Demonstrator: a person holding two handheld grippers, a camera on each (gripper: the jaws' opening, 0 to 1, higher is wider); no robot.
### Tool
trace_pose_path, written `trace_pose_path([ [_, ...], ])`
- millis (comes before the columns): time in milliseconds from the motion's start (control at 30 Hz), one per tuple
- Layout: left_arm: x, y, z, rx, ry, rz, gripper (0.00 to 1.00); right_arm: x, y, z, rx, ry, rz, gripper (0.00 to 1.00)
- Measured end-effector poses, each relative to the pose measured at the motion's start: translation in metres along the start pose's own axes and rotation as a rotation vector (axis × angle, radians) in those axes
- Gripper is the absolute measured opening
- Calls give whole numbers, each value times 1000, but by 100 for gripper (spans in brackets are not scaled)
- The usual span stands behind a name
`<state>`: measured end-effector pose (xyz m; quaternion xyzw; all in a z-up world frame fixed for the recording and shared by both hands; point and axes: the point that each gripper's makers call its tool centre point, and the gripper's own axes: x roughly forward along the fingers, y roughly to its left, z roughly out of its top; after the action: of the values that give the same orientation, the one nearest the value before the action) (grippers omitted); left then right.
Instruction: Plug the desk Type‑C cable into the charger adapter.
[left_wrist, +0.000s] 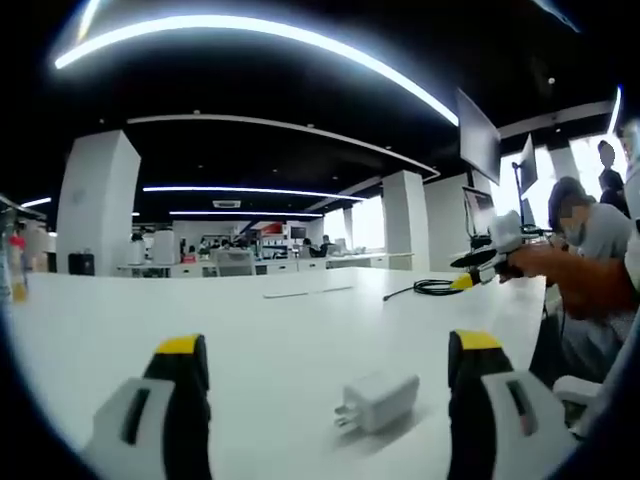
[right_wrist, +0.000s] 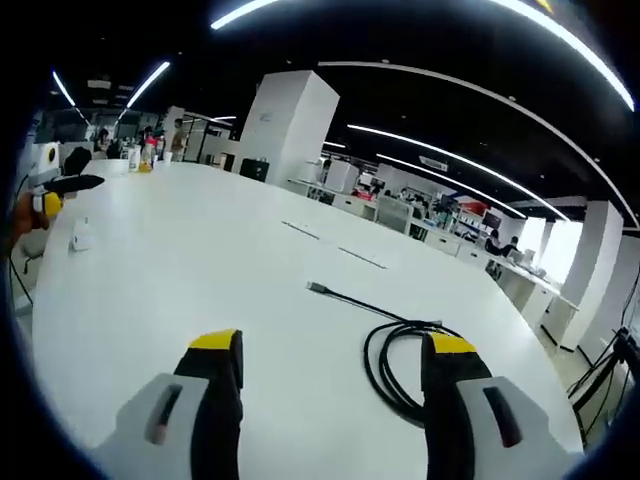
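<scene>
Nothing of the plugging is done yet, as far as these 2 views show. The charger adapter (left_wrist: 377, 401) lies loose on the white table (left_wrist: 280, 340), its 2 prongs pointing toward 9 o'clock, and the black Type-C cable (right_wrist: 395, 350) lies well apart from it, coiled on the table with its free plug end (right_wrist: 318, 288) stretched out toward 10 o'clock. Neither thing is held. Both pickups, the lining-up of plug and port, and the push home are all left to do.

In the left gripper view, the left claw (left_wrist: 330, 365) is released, jaws spread wide with nothing between them. The adapter sits on the table between the 2 jaws, nearer the right-hand one, at about 4 o'clock from the claw's midpoint and apparently just ahead of the tips. I judge a short advance and a small shift toward 3 o'clock would centre it.

In the right gripper view, the right claw (right_wrist: 335, 360) is likewise released and empty. The cable's coil lies at 3 o'clock from the claw's midpoint, partly overlapped by the right-hand jaw, and the plug end lies at 12 o'clock, ahead of the tips. The plug end looks the part worth grasping, since the coil gives no control of the connector.

Far off at 9 o'clock in that view the adapter (right_wrist: 82, 236) shows as a small white block beside the left claw (right_wrist: 60, 195).
</scene>
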<state>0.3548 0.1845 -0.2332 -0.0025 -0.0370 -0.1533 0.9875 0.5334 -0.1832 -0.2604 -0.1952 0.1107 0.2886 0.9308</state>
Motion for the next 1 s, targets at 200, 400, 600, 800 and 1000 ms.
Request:
trace_pose_path([
  [200, -1, 0, -3, -4, 11, -1, 100, 12, -20, -10, 2, 53, 22, 70],
  [400, -3, 1, -2, 0, 11, 2, 100, 22, -34, -13, 14, 96, 43, 67],
  [600, -3, 2, -3, 1, 15, 6, 100, 32, -46, -27, 29, 160, 70, 62],
  [800, -4, 3, -5, 1, 19, 9, 100, 38, -53, -34, 45, 190, 100, 53],
  [1000, -5, 5, -5, 0, 22, 13, 100, 42, -48, -40, 44, 237, 148, 44],
])
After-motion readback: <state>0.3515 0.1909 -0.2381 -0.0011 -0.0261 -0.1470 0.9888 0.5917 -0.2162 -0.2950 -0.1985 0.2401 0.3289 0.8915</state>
